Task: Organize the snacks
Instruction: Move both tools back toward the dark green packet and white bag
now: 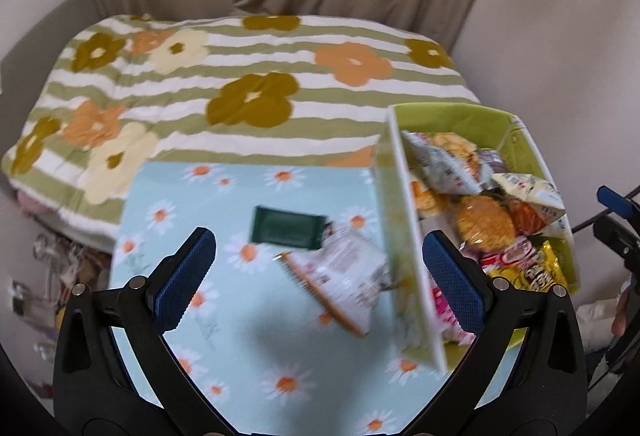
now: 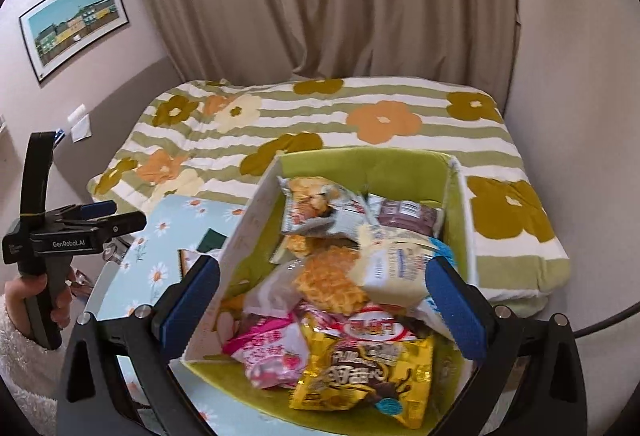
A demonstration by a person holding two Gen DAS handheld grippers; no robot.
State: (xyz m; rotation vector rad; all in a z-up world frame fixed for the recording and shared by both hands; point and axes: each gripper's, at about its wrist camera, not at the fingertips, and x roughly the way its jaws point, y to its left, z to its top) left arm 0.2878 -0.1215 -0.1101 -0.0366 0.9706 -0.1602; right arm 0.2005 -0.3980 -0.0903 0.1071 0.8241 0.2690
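While the box already brims with packets — a yellow bag and a pink bag nearest, a pale pouch on top — two snacks lie outside it on the daisy-print counter: a white packet just beside the box's left wall, and a dark green packet a little farther off, its corner touching or overlapping the white one. So the job looks to be near its end, with the gathering of these stragglers the step in hand.

Over the counter hangs the left hand-held gripper, fingers spread wide and holding nothing, the white packet lying between them in view. Above the box hovers the right hand-held gripper, likewise spread and empty.

Next, I judge, the left should drop onto the white packet, pinch its crimped edge or middle, and lift it over the wall — a slack, slippery bag, so the grip wants to be firm. With the box this full, it may need laying on top.
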